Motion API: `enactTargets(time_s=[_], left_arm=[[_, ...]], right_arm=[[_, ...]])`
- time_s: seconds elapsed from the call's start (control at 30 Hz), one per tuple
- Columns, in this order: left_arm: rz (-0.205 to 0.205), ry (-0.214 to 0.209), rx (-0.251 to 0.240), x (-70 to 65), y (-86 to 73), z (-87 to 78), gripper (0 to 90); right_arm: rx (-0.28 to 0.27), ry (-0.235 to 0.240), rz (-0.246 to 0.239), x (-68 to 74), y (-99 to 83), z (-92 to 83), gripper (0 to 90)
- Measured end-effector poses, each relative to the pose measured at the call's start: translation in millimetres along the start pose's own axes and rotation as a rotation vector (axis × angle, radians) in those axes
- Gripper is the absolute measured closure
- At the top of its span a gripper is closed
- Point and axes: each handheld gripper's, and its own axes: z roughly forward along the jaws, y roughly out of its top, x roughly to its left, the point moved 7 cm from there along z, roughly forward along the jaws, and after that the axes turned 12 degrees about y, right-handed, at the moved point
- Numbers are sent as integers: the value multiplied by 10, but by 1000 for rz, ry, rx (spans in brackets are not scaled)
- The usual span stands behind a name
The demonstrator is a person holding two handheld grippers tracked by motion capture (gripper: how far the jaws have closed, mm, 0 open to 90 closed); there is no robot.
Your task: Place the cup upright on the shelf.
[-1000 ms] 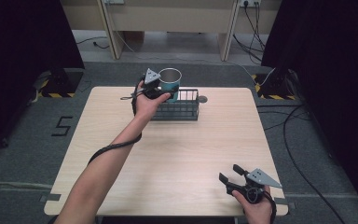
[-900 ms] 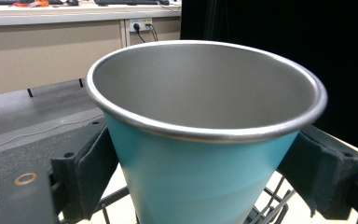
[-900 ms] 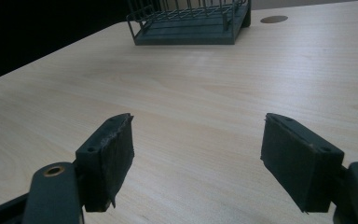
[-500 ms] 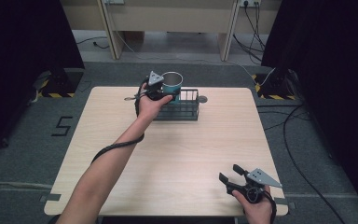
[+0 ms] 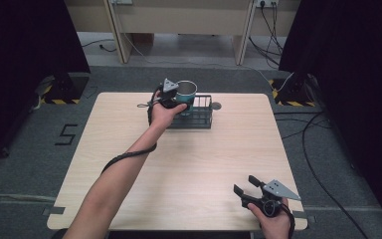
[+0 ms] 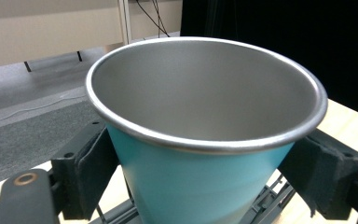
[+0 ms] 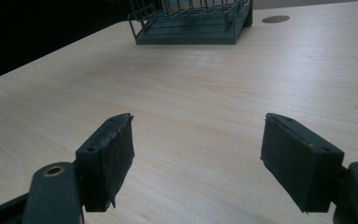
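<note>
Teal tapered metal cup with bare steel rim (image 6: 205,154) held upright over black wire basket (image 5: 199,117) at the surface's far edge; left hand-held gripper (image 5: 176,102) clamps its walls below the rim; likely light, rigid, slick; right hand-held gripper (image 7: 198,163) idles wide open.

Even, soft overhead light falls on the pale wooden table (image 5: 189,164) — shadows under the wire basket (image 5: 199,115) are faint. Both flanks of the high view sink into near-black curtains. The teal metal cup (image 6: 205,154) shows a mild sheen on its brushed inside, its rim sharp, the floor behind it slightly soft. In the right gripper view the near pads (image 7: 114,156) look slightly soft, and the table's far edge falls to darkness.
</note>
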Motion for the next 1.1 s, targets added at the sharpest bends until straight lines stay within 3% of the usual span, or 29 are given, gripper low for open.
enactTargets(time_s=[1.1], left_arm=[[9,3,61,-26,-171,79,148]], right_arm=[[1,2,0,1,0,2,262]])
